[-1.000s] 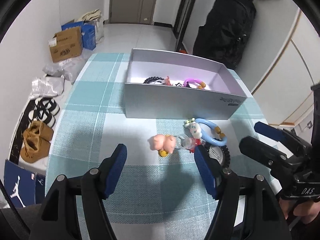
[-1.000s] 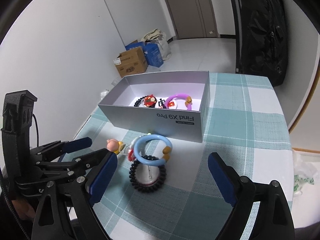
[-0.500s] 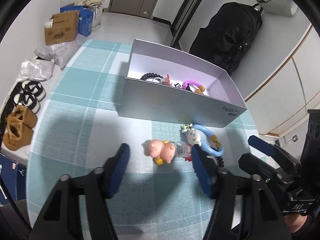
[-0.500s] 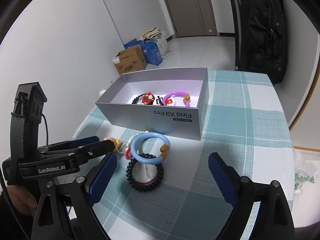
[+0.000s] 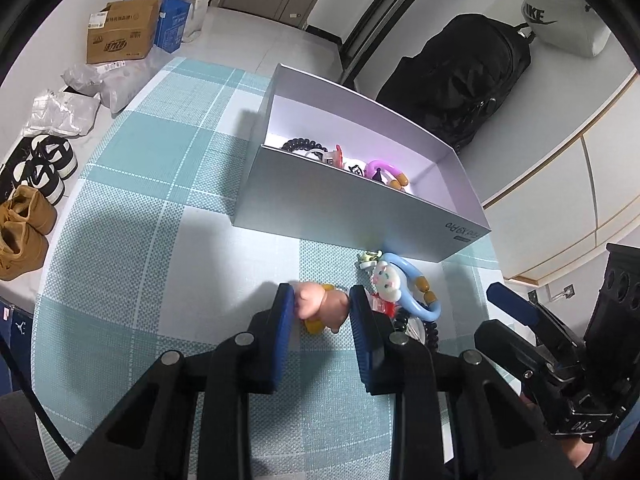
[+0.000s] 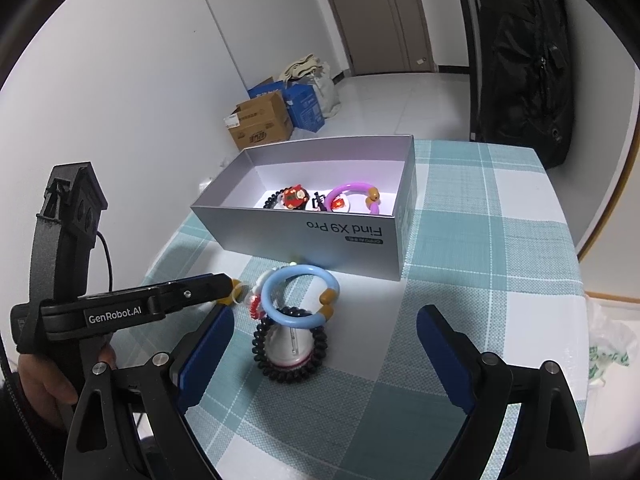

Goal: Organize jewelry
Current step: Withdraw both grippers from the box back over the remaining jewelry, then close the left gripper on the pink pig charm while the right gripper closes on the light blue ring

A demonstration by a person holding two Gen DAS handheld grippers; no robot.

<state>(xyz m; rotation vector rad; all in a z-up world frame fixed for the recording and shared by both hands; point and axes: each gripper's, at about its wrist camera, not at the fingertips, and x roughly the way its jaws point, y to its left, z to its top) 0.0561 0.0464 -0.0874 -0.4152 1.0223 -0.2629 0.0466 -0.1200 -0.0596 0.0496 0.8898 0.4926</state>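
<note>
While several pieces already lie in the box [image 5: 360, 204], the left hand-held gripper [image 5: 322, 308], just closing, pinches the pig charm [image 5: 320, 304]; the right hand-held gripper [image 6: 324, 344] gapes wide, two bracelets [image 6: 298, 300] before it remaining.

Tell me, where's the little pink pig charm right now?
In the left wrist view, the pink pig charm sits between the left tongs, on the checked tablecloth before the grey box.

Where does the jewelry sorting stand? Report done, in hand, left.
Done: a purple ring, black bead bracelet and small charms lie in the box. In hand: the left gripper has just closed on the pink pig charm. Left: the blue ring and black bracelet on the table; the right gripper is open.
</note>
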